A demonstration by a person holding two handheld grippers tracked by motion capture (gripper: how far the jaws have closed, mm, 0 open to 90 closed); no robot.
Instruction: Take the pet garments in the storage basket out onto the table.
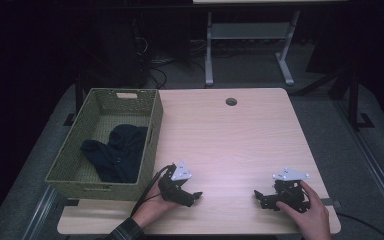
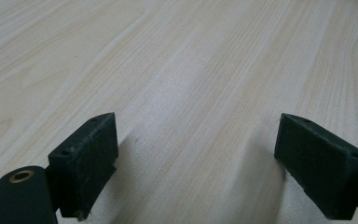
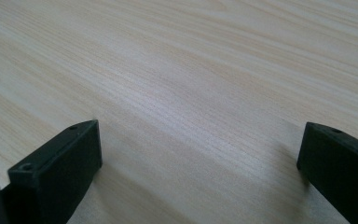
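Both hand-held grippers, left [image 1: 196, 195] and right [image 1: 258, 194], are resting wide open and empty on the tabletop [image 1: 230, 145]; the dark garment [image 1: 115, 152] is lying inside the basket [image 1: 100, 186], so the next move probably needs reaching there.

**Pale wood, woven basket, dark cloth**

The table [image 1: 230, 145] has a light wood-grain top, smooth and faintly sheened. The basket [image 1: 152, 135] looks like olive woven plastic, perforated and matt. The garment [image 1: 117, 152] inside is dark, soft, matt cloth. The left gripper [image 2: 196, 168] and right gripper [image 3: 198, 172] carry black matt pads, slightly rough.
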